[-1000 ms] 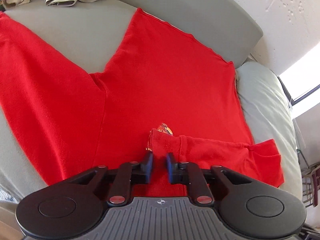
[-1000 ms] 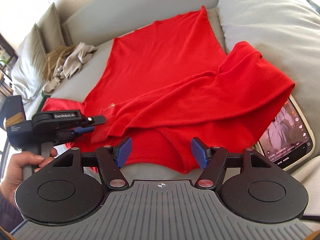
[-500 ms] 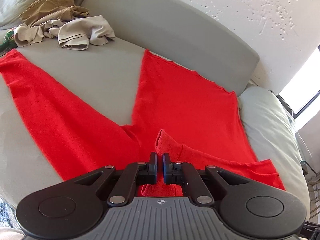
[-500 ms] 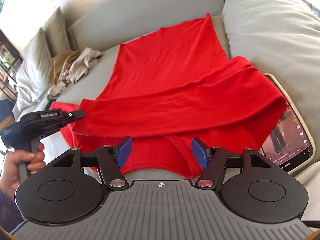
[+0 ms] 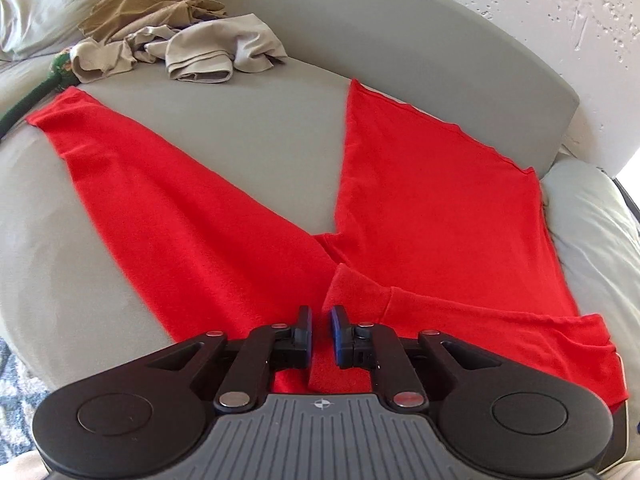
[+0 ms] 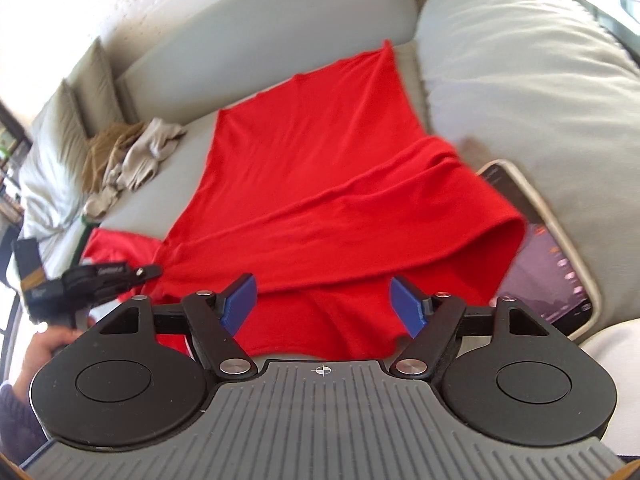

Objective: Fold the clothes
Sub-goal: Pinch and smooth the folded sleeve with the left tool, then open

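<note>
A red long-sleeved shirt (image 5: pixel 440 200) (image 6: pixel 304 152) lies flat on the grey sofa seat (image 5: pixel 260 128). One sleeve (image 5: pixel 160 200) stretches out to the left. The other sleeve (image 5: pixel 480 320) (image 6: pixel 340 232) is folded across the body toward the left. My left gripper (image 5: pixel 321 332) (image 6: pixel 136 272) holds that sleeve's cuff, its jaws a narrow gap apart with red cloth between them. My right gripper (image 6: pixel 323 304) hangs wide open above the shirt's near edge, with nothing between its fingers.
A pile of beige clothes (image 5: pixel 192 52) (image 6: pixel 132 156) lies at the back left. A lit tablet (image 6: pixel 548 256) sits at the right, partly under the red fold, beside a large cushion (image 6: pixel 520 60). A hand (image 6: pixel 48 344) holds the left gripper.
The left gripper shut on the cuff and drew the sleeve left across the shirt; its jaws now stand slightly wider than half a second ago. The right gripper stayed open, lifting back a little.
</note>
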Motion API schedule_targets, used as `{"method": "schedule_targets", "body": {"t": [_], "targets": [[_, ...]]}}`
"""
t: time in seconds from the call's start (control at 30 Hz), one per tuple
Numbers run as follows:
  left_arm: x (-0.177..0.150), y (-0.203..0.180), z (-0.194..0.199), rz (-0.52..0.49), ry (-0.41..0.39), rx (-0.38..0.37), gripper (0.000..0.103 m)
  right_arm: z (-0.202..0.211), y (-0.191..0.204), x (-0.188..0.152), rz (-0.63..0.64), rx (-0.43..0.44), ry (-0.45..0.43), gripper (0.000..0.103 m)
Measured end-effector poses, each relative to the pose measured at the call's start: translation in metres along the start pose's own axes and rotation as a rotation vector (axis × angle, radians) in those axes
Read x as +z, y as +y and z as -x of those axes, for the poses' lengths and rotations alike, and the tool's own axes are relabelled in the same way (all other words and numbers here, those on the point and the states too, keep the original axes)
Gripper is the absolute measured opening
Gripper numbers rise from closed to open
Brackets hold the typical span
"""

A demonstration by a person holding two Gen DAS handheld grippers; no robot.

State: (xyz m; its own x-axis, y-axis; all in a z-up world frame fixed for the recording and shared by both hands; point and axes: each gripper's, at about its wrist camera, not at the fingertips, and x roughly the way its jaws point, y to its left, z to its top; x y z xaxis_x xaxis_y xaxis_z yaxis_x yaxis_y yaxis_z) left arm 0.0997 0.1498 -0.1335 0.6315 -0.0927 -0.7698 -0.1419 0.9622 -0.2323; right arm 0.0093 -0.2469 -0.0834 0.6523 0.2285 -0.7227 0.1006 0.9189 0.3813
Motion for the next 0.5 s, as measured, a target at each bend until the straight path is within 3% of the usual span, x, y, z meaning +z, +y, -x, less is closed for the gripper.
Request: {"method": "schedule_targets", "body": {"t": [0.03,0.13,0.2,0.3,0.37,0.5], "targets": [[-0.001,-0.003,0.007,-0.013,-0.013,0.021,0.027,0.005,-0.007,0.006,-0.017,-0.018,-0.029,0.078],[-0.008,-0.016,0.023,-0.080,-0.050,-0.002,0.028,0.016,-0.034,0.030,-0.073,-0.109,-0.099,0.078],[-0.014,-0.026,0.025,-0.118,-0.047,-0.069,0.027,0.007,-0.048,0.046,-0.066,-0.196,-0.060,0.078],[-0.021,-0.039,0.009,-0.173,-0.010,-0.105,0.026,-0.017,-0.070,0.058,-0.046,-0.238,0.053,0.067],[-0.025,-0.048,-0.002,-0.209,0.015,-0.123,0.023,-0.031,-0.081,0.060,-0.051,-0.203,0.115,0.053],[-0.027,-0.048,-0.009,-0.208,0.033,-0.121,0.022,-0.050,-0.089,0.060,-0.017,-0.167,0.179,0.049]]}}
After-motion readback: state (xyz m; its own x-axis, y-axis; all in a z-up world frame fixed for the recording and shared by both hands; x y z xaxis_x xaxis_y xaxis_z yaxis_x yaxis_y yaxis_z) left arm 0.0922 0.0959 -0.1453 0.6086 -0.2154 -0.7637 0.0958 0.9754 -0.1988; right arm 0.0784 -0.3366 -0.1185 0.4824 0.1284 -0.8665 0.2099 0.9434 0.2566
